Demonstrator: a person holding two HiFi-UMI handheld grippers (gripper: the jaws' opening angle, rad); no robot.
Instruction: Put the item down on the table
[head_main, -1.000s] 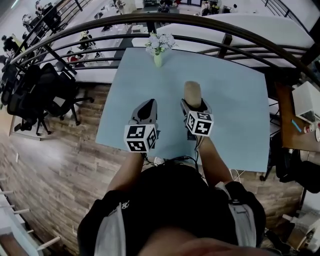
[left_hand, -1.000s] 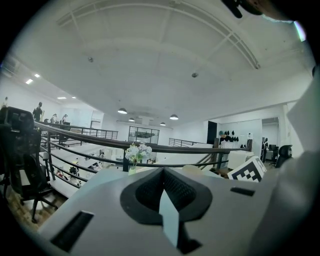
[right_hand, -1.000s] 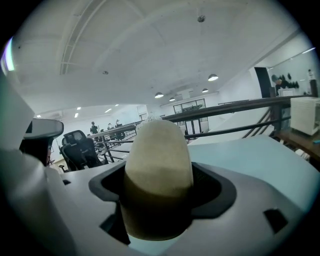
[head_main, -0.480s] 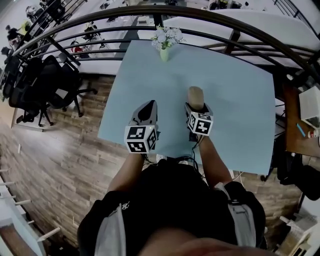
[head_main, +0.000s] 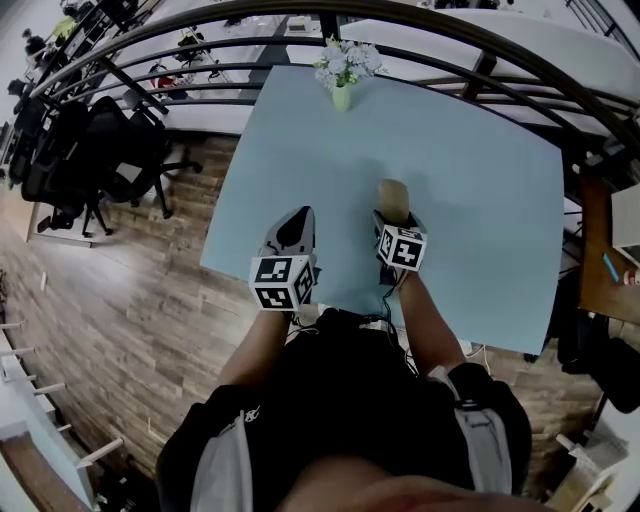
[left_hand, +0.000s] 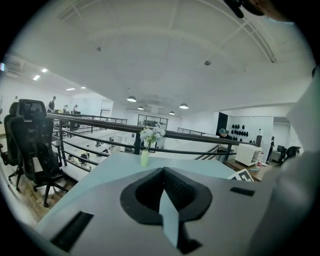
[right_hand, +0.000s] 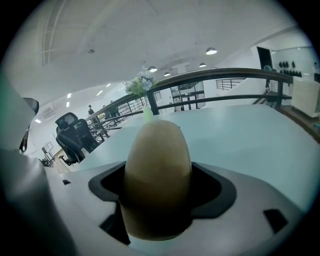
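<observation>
A tan, rounded oblong item (head_main: 393, 194) sticks out forward from my right gripper (head_main: 394, 214), which is shut on it above the near middle of the light blue table (head_main: 480, 180). In the right gripper view the item (right_hand: 158, 170) fills the space between the jaws, and its lower end is hidden. My left gripper (head_main: 294, 226) hovers over the table's near left part. Its jaws meet at the tips with nothing held, as the left gripper view shows at the left gripper (left_hand: 162, 176).
A small green vase of pale flowers (head_main: 343, 76) stands at the table's far edge. A curved black railing (head_main: 200, 30) runs behind it. Black office chairs (head_main: 90, 170) stand on the wooden floor at the left. Another desk (head_main: 615, 250) lies at the right.
The table and vase have slid lower and to the right in the head view. The item shows shorter than before. Both grippers keep their grip states and places in the picture.
</observation>
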